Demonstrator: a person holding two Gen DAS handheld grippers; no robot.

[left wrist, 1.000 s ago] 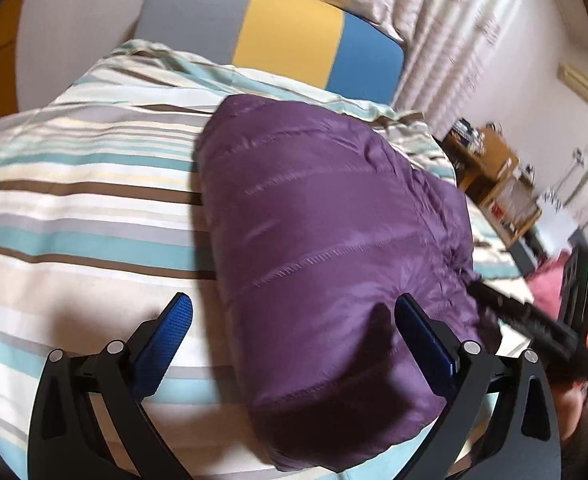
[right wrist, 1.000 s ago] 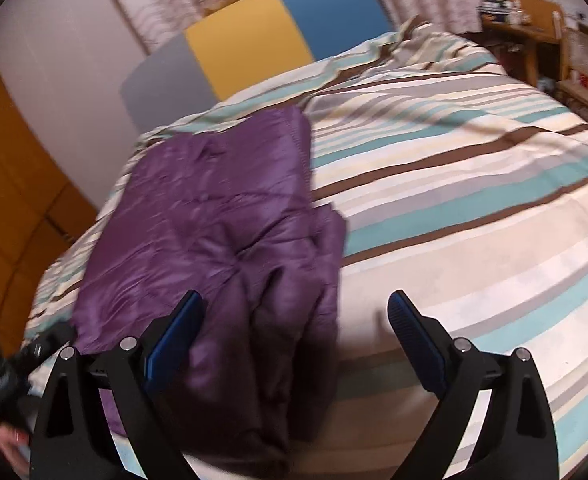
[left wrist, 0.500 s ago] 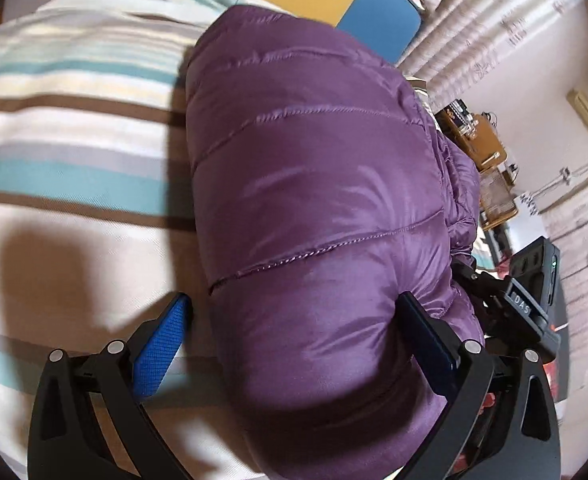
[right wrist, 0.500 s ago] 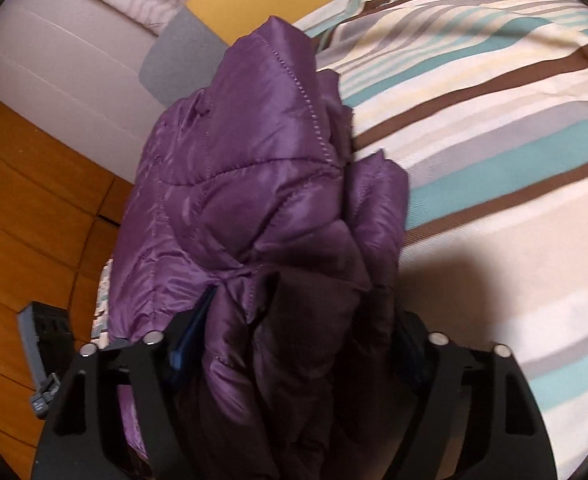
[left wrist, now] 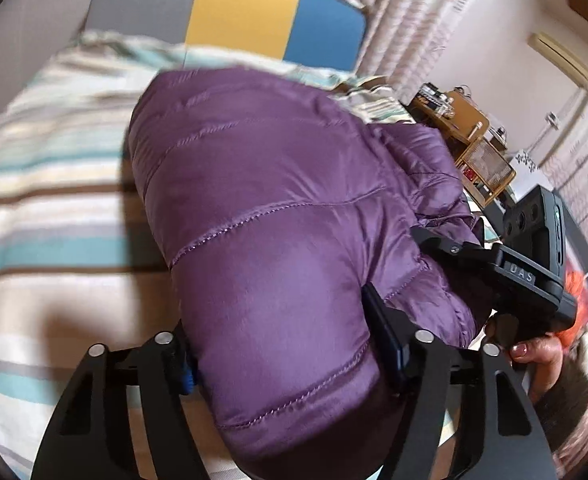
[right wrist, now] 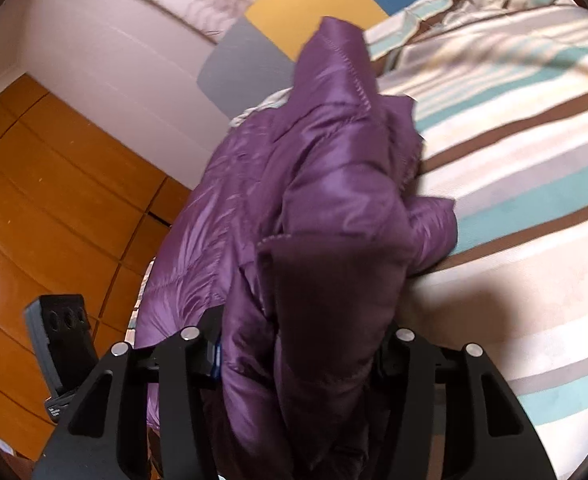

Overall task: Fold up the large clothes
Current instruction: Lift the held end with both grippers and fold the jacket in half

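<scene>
Both jaws pinching purple jacket (left wrist: 278, 216) on striped bed (left wrist: 50, 216), shelf (left wrist: 470, 148) beyond

Both the left gripper (left wrist: 290, 344) and right gripper (right wrist: 298, 344) have clamped and lifted the purple jacket (left wrist: 278, 216).

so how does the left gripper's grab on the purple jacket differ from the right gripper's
The left gripper is clamped on a smooth, puffy quilted fold of the purple jacket; the right gripper is clamped on a crumpled bunch with darker lining showing. The left one's part lies low over the striped bedding; the right one's part stands up in a peak. Both have their jaws closed on the same jacket.
</scene>
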